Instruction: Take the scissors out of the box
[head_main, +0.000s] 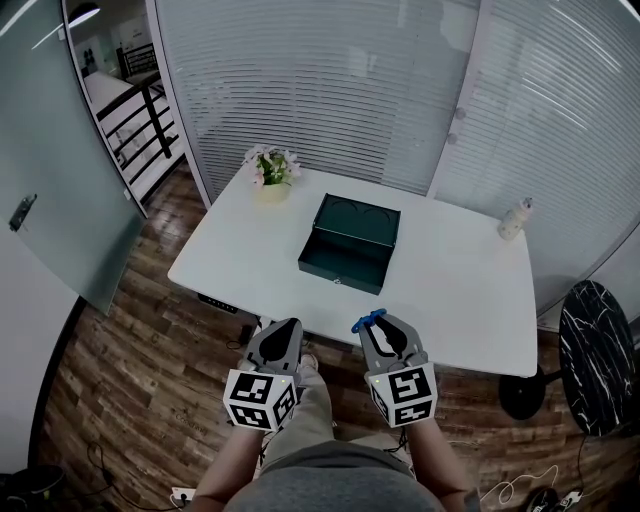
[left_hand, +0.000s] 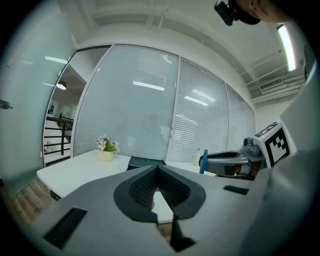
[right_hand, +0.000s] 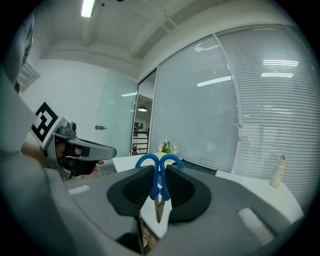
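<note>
My right gripper (head_main: 378, 322) is shut on a pair of blue-handled scissors (right_hand: 159, 172). The handles stick out past the jaw tips and the blades point back between the pads. The blue handles (head_main: 368, 321) show in the head view just short of the white table's near edge. The open dark green box (head_main: 350, 245) sits in the middle of the table (head_main: 450, 300), well beyond both grippers. My left gripper (head_main: 283, 325) hangs beside the right one over the floor, jaws shut with nothing in them (left_hand: 159, 170).
A flower pot (head_main: 272, 172) stands at the table's far left corner. A white bottle (head_main: 514, 218) stands at the far right. A black marbled round top (head_main: 598, 355) is right of the table. Blinds close off the back, and cables lie on the wooden floor.
</note>
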